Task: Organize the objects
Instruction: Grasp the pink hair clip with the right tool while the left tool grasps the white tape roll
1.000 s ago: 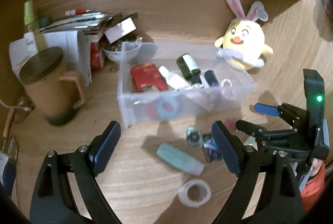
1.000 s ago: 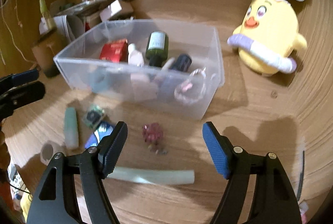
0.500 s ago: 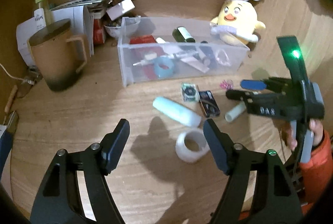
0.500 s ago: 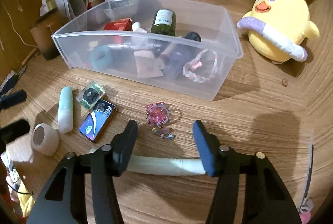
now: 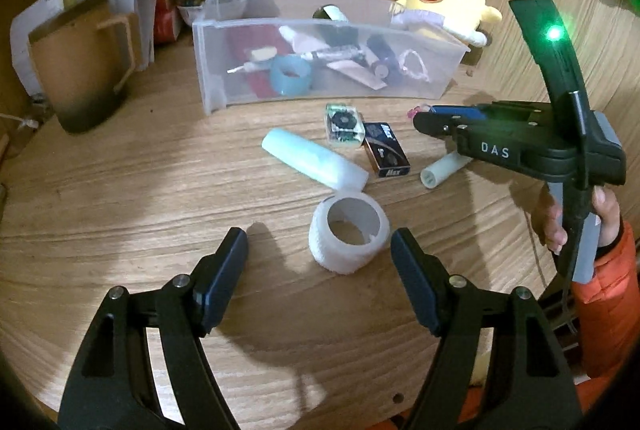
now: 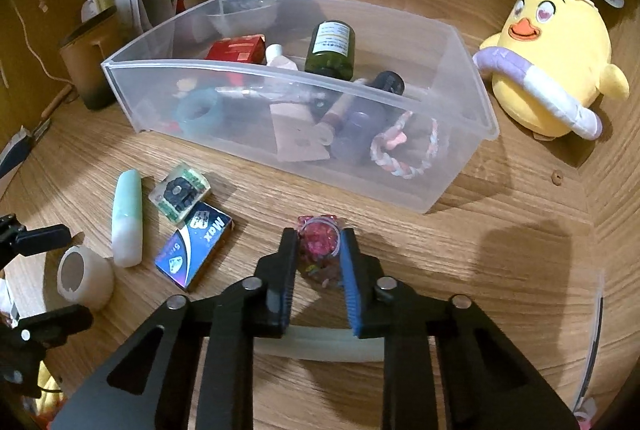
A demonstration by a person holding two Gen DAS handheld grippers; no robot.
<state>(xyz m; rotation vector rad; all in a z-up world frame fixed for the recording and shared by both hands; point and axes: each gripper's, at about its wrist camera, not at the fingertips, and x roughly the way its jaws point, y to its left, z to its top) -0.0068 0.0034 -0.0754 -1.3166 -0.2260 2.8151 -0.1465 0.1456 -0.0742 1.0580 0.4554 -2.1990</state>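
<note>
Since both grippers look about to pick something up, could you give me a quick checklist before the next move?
1. Right gripper around pink trinket: ok, jaws closing on it.
2. Trinket firmly pinched: cannot tell.
3. Left gripper open: ok.
4. White tape roll centred between left jaws: not ok, it lies nearer the right-hand jaw and ahead of the tips.
5. Bin has room: ok.
6. Grippers apart: ok.

Both wrist views look steeply down along their tools at the wooden worktop, close in. The left faces from farther back; the right sits nearer the clear plastic bin. Both share that bin, the white tape roll and the yellow plush chick.
</note>
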